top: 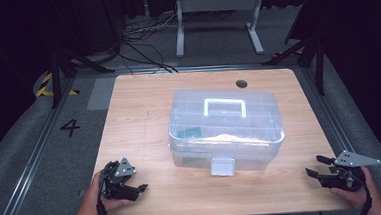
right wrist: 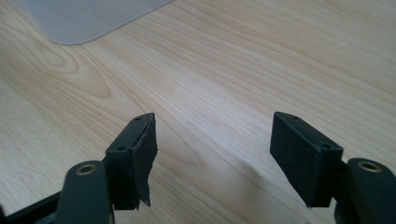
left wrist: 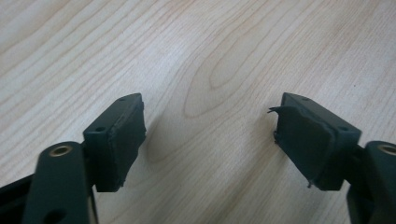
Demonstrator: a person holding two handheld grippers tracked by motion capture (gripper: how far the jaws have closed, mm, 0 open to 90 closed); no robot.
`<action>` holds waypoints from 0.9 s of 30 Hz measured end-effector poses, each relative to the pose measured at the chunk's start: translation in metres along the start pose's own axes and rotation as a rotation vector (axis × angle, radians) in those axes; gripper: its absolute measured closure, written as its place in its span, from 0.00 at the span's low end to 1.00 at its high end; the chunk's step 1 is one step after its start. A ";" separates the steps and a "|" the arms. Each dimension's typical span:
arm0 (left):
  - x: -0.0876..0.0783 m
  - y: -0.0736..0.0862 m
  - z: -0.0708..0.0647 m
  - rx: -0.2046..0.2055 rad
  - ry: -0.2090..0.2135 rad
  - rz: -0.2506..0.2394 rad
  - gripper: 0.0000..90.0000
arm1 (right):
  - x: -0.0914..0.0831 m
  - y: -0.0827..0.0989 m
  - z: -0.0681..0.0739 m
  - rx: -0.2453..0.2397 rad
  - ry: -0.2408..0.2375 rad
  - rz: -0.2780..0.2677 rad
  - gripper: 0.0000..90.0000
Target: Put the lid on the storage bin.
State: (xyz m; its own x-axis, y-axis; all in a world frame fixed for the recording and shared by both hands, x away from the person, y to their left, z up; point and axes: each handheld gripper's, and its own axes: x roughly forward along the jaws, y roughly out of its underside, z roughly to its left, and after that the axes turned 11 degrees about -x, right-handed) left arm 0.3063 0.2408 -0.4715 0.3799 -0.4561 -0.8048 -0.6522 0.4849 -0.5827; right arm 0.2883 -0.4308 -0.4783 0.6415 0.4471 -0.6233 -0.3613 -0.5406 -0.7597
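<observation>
Left gripper (top: 142, 187) and right gripper (top: 312, 165) held low over the wooden table (top: 139, 120), flanking the clear storage box (top: 225, 130); both jaws wide apart, gripping nothing.

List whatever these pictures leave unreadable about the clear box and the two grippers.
- Contents of the clear box, high view: blurred by the frosted lid; only a dark patch and an orange streak show.
- Front latch, high view: too small to tell whether fastened.
- Box in the right gripper view: cut off by the top edge, only a corner shows.

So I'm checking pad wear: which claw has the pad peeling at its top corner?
The left claw: one pad's top corner curls loose.
</observation>
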 end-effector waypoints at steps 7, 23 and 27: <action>0.002 0.016 0.004 -0.061 0.000 -0.123 0.16 | 0.004 0.009 -0.005 0.054 0.031 0.013 0.27; 0.002 0.016 0.005 -0.061 -0.005 -0.123 0.16 | 0.008 0.007 -0.003 0.067 0.006 0.055 0.25; 0.002 0.016 0.005 -0.060 -0.004 -0.122 0.16 | 0.008 0.007 -0.003 0.070 0.005 0.056 0.25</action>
State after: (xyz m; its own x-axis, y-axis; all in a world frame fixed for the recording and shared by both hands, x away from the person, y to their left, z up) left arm 0.2997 0.2512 -0.4835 0.4613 -0.5062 -0.7287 -0.6391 0.3801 -0.6687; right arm 0.2924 -0.4336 -0.4881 0.6226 0.4141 -0.6640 -0.4425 -0.5135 -0.7352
